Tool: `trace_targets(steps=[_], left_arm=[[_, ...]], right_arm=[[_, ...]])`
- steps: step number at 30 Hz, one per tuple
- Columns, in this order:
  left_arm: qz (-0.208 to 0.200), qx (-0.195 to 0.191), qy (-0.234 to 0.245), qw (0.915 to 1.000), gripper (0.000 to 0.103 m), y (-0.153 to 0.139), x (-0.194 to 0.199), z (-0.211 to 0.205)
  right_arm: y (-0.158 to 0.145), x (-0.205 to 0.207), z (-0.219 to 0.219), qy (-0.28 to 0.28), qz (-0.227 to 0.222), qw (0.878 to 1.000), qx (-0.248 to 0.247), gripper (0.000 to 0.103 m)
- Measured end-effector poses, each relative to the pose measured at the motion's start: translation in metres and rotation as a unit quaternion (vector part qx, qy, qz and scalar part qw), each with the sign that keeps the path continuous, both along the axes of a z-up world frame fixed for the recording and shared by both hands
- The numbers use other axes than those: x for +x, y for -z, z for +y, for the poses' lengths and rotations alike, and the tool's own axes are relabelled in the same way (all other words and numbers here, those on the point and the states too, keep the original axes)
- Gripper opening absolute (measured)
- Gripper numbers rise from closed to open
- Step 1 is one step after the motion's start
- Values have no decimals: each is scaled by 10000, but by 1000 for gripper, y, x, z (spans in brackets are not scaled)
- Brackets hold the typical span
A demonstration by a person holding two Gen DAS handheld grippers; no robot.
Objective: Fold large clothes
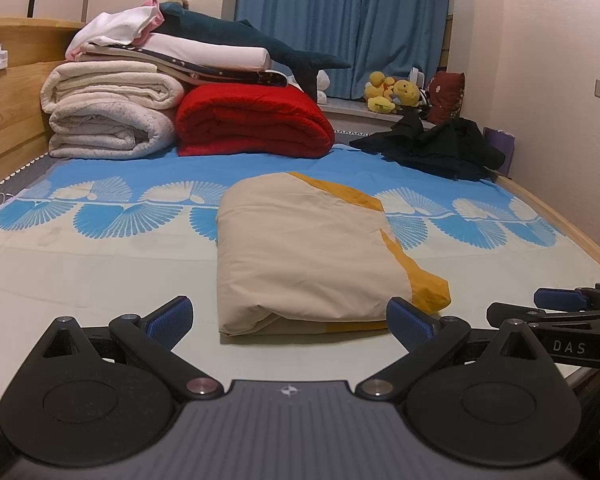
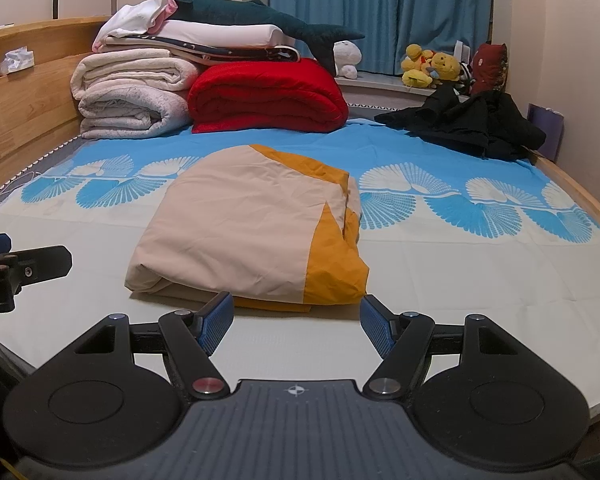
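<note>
Beige-and-mustard garment [image 2: 256, 232], folded compact, lies mid-bed at 12 o'clock of both grippers; left gripper [image 1: 290, 320] and right gripper [image 2: 296, 322] jaws wide, empty; folding seemingly near-complete, next: final tidy or the black clothes [image 2: 468, 124] at 1 o'clock.

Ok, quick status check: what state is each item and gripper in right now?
Left gripper: open, empty.
Right gripper: open, empty.
Beige and yellow cloth: folded, flat on the bed sheet.
Black garment: crumpled, unfolded.
Red blanket: folded.
White blankets: folded, stacked.
Curtain: drawn shut.
</note>
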State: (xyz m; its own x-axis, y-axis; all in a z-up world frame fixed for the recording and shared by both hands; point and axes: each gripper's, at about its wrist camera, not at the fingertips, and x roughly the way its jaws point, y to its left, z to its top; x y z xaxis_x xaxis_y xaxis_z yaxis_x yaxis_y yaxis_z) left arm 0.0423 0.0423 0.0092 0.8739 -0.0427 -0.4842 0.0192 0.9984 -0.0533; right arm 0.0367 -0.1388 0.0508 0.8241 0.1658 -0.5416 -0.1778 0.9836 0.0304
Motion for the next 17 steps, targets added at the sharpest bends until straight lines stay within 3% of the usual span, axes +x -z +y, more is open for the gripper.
trace_targets(steps=[17], left_arm=[[43, 11, 28, 10000, 103, 2, -1, 0]], right_arm=[[4, 0, -3, -61, 65, 10000, 1, 71]])
